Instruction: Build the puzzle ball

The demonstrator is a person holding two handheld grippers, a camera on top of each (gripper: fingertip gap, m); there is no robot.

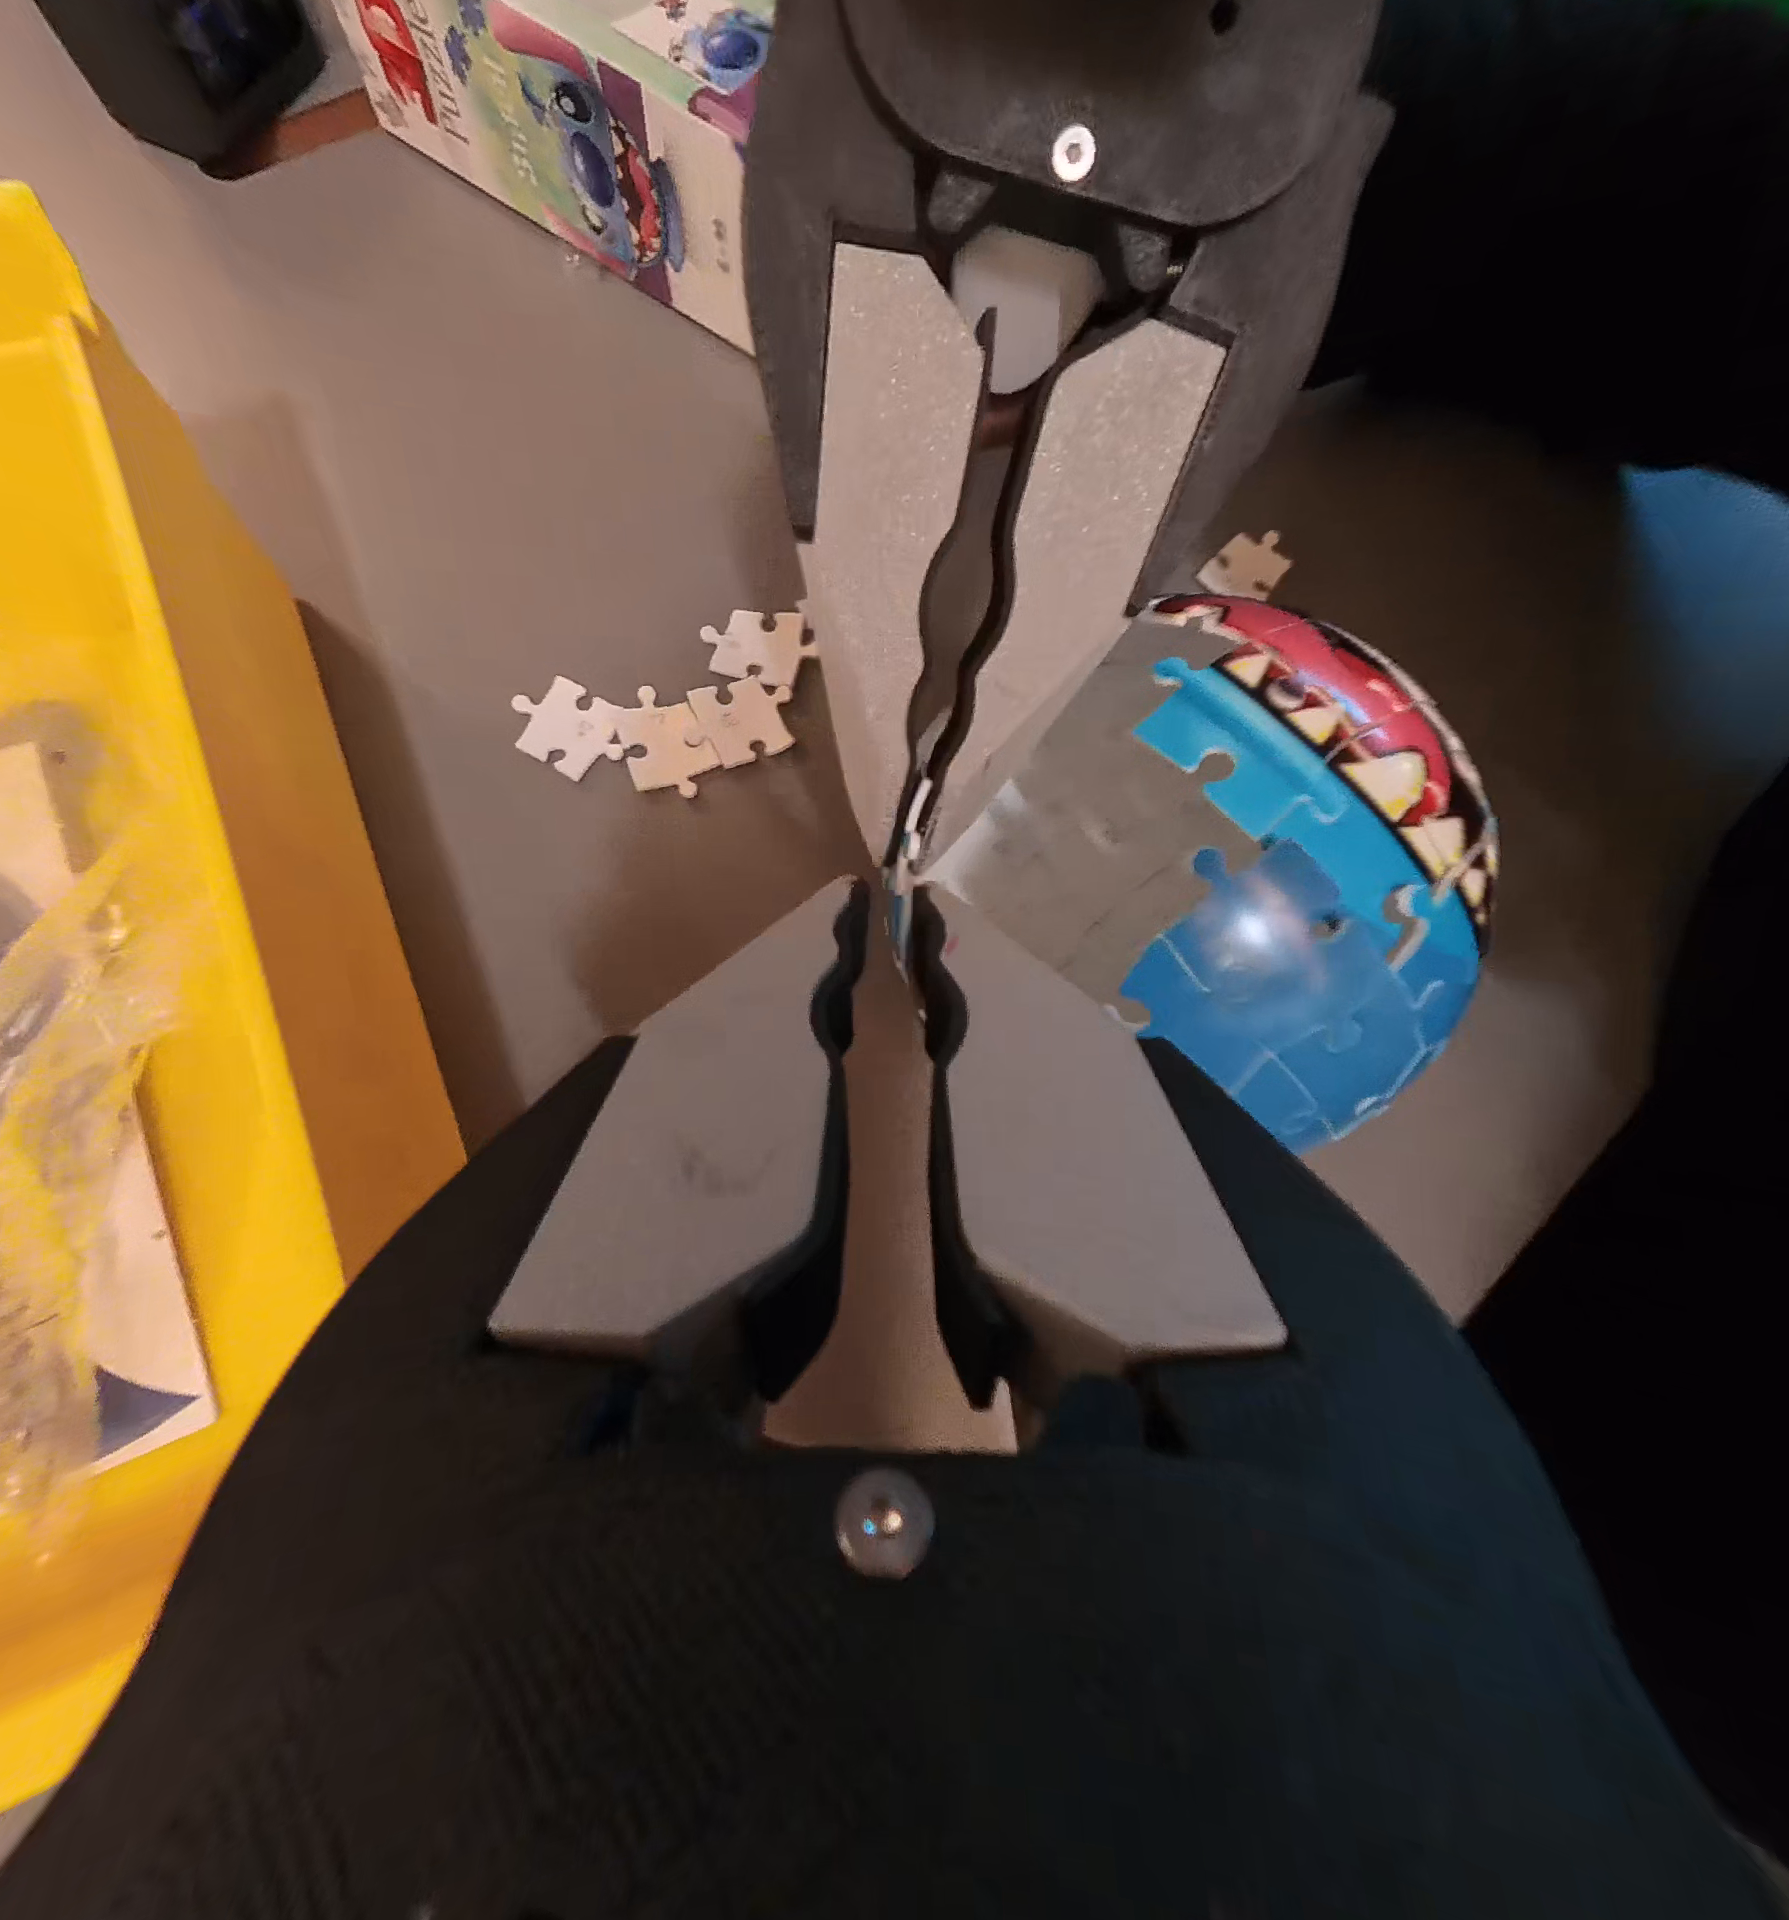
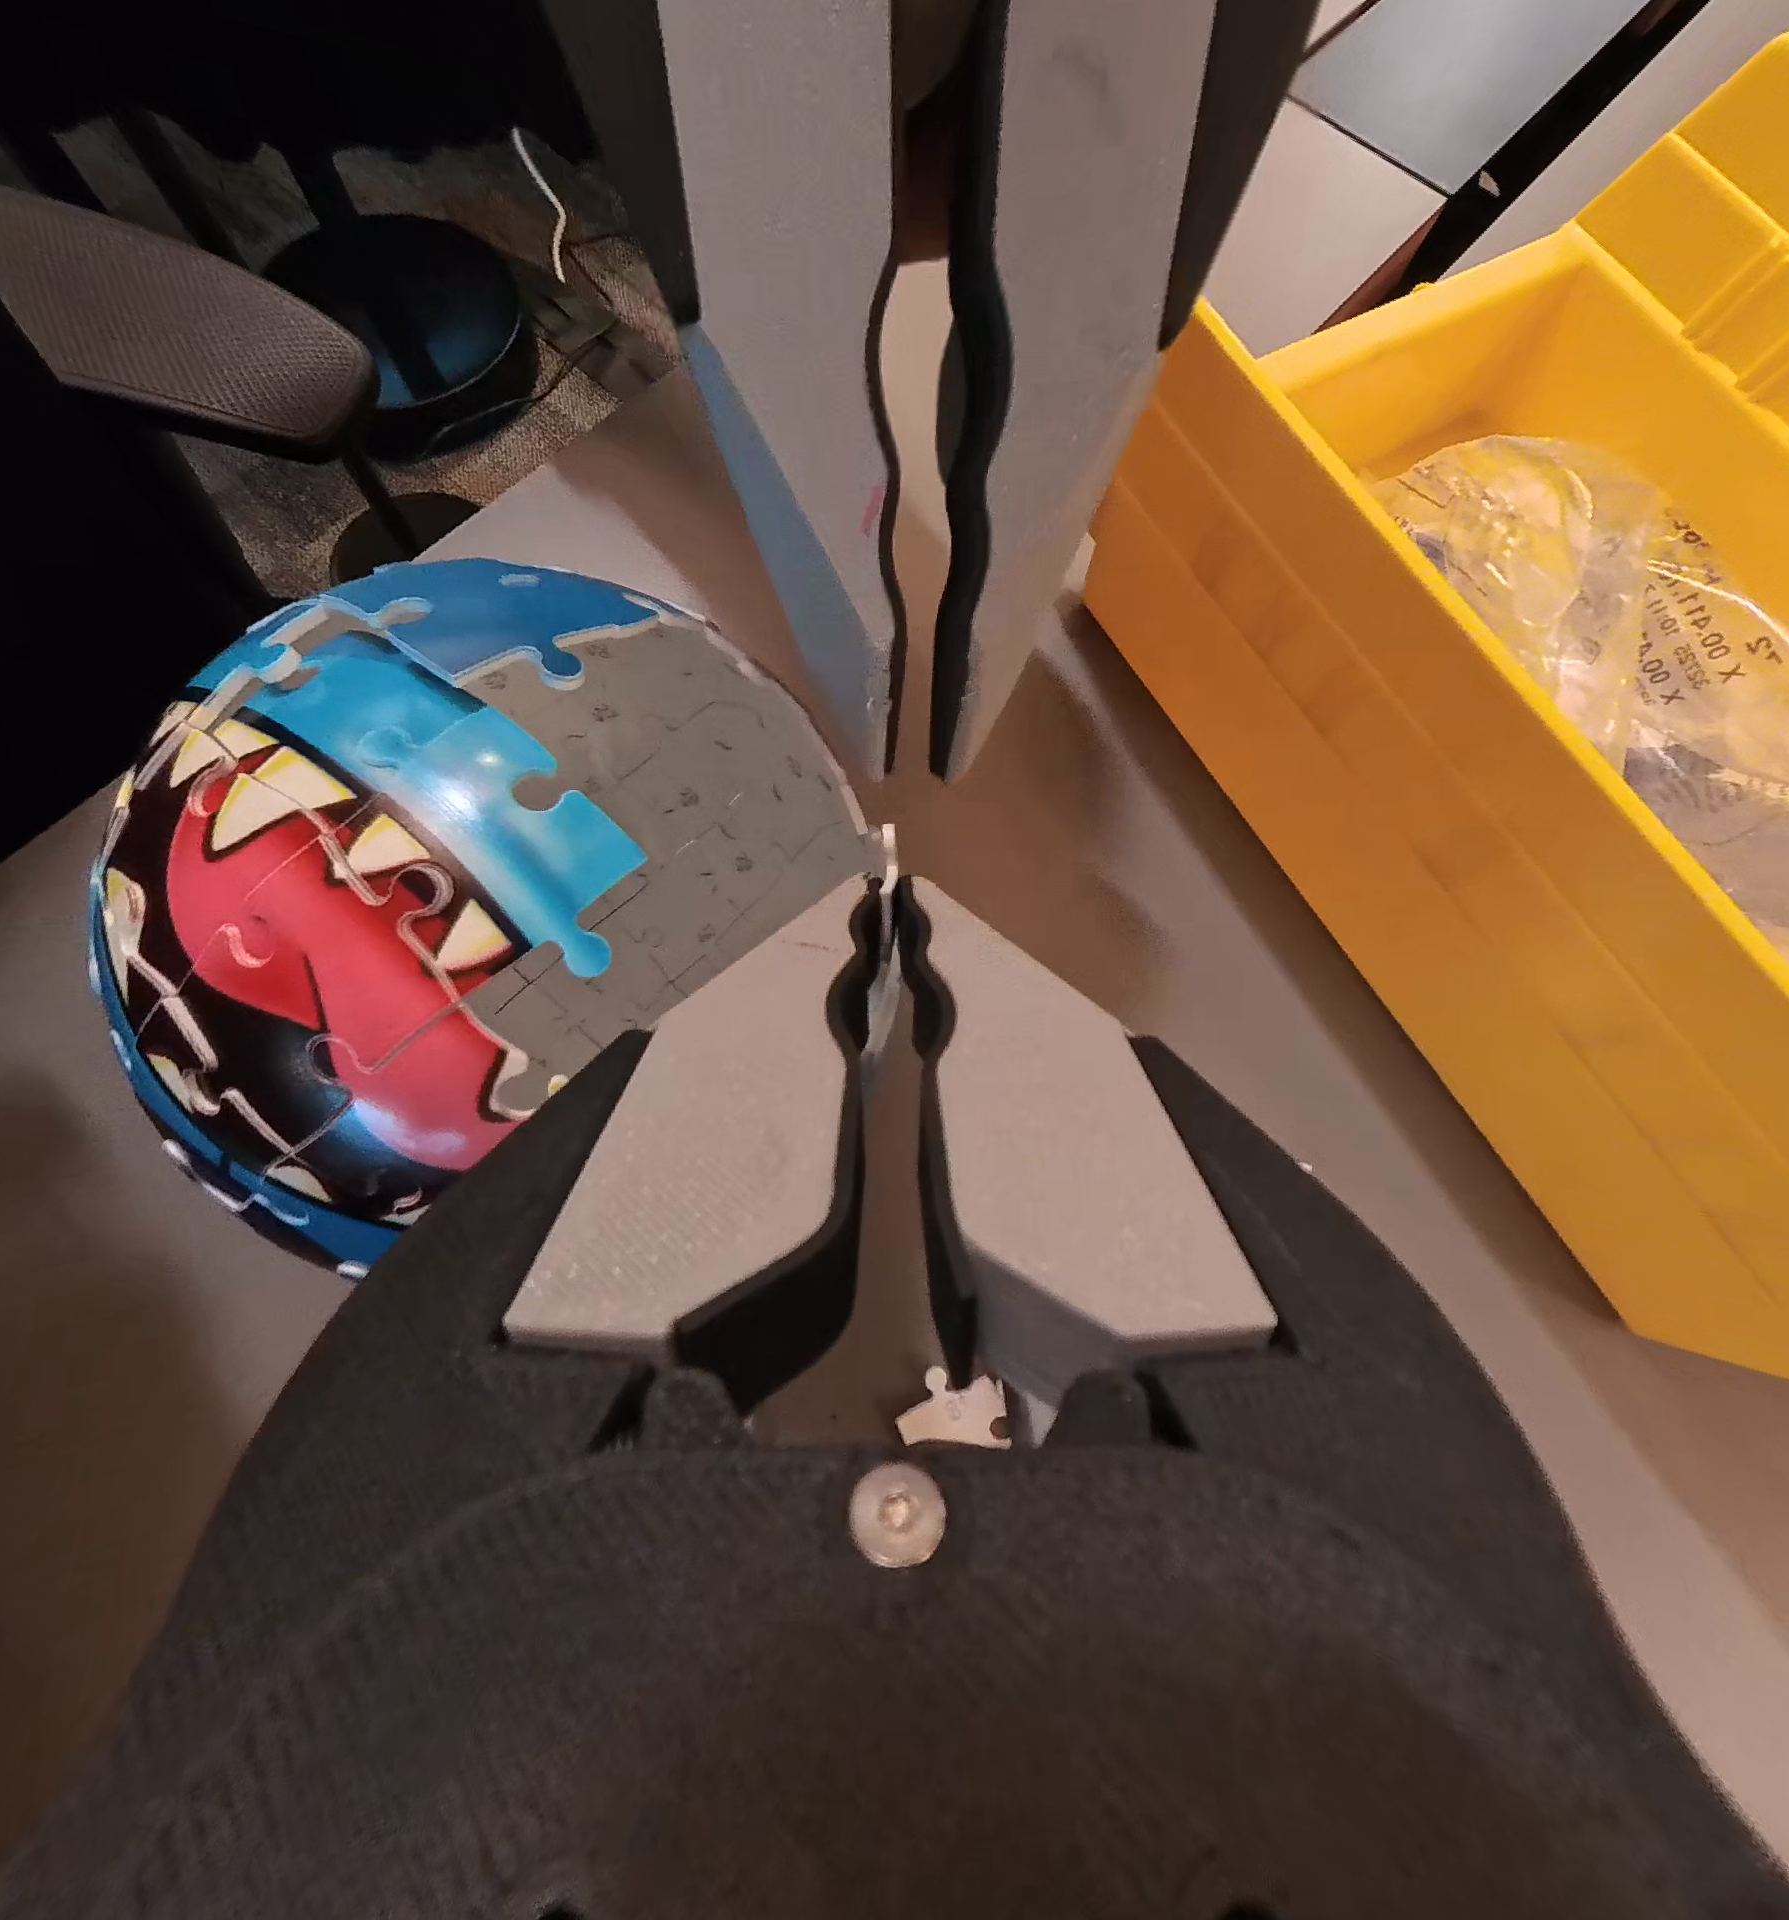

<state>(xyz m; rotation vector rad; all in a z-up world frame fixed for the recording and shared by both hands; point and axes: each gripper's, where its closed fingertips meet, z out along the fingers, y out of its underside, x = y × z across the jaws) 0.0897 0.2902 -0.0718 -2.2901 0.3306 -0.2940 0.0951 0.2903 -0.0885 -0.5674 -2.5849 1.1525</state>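
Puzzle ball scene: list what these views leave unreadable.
- Puzzle piece: edge-on in the right claw; its print is hidden, both views.
- Left claw: grip on that piece unclear, tips overlap, left wrist view.
- Puzzle ball: lower part behind the right claw, right wrist view.
- Yellow bin: cut by both views' edges; plastic obscures contents.

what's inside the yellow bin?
The yellow plastic bin holds a crumpled clear plastic bag; in the left wrist view a white printed sheet lies beneath it. The bag's contents and the bin floor are covered.
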